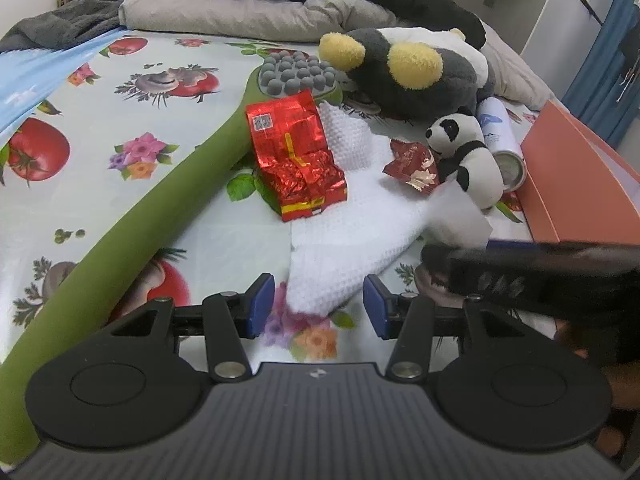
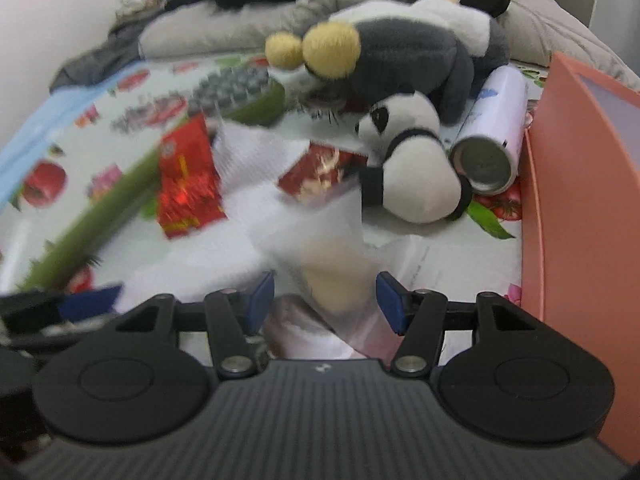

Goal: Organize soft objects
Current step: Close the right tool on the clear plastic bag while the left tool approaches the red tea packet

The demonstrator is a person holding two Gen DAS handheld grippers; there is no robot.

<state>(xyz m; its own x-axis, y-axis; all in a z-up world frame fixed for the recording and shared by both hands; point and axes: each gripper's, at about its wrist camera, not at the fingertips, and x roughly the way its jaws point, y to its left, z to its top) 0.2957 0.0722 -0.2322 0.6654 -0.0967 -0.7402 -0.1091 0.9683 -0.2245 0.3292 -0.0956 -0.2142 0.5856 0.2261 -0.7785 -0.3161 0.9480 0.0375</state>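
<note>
Two tools hovering over a cluttered bed of soft toys and wrappers.

The left tool (image 1: 319,307) is pointing down at the flowered bed sheet (image 1: 120,92) with its blue pads spread apart, a corner of the white waffle cloth (image 1: 352,248) lying between them without being pinched. The right tool (image 2: 325,303) is also standing spread, a blurred pale cloth-like shape sitting in its gap, untouched as far as the blur allows. The small panda plush (image 1: 468,156) is lying ahead and to the right of the left tool, just beside the spray can (image 1: 502,136) and the orange box (image 1: 576,172). The grey plush (image 1: 416,68) is resting farther back, next to the green massager (image 1: 160,200) and red foil packet (image 1: 296,160).
</note>
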